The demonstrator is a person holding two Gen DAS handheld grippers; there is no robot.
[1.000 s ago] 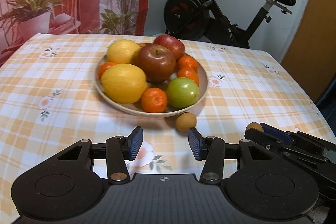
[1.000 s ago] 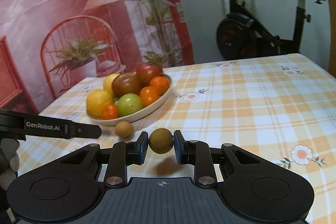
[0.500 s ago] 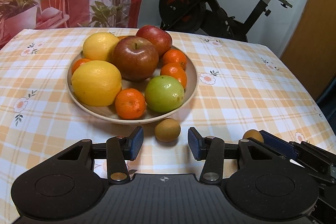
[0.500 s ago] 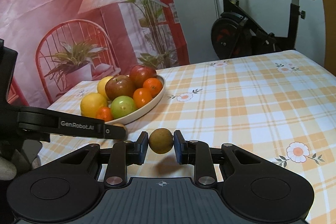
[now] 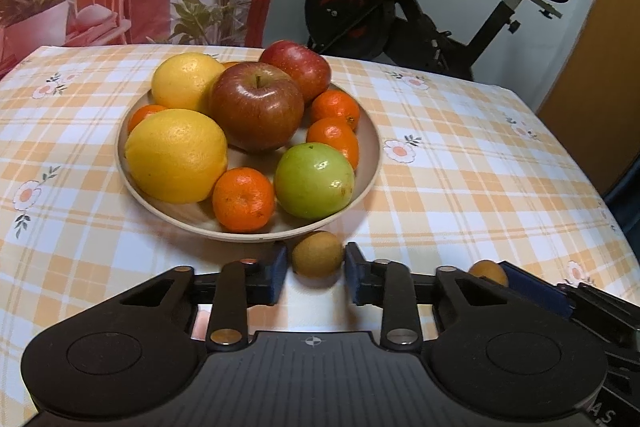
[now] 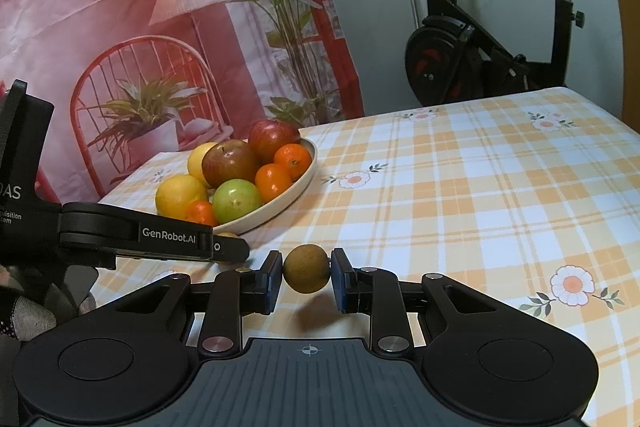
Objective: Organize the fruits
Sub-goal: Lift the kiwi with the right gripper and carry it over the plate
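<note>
The worktop [image 5: 460, 163], under an orange-checked floral tablecloth [image 5: 80, 155], carries a beige plate [image 5: 370, 163] heaped with fruit and, just beside its rim, a small brown fruit [image 5: 318, 259].

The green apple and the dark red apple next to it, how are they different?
The green apple is smaller than the dark red apple. The green one sits at the plate's near edge; the red one sits mid-plate, showing its stem. Both are round and shiny.
</note>
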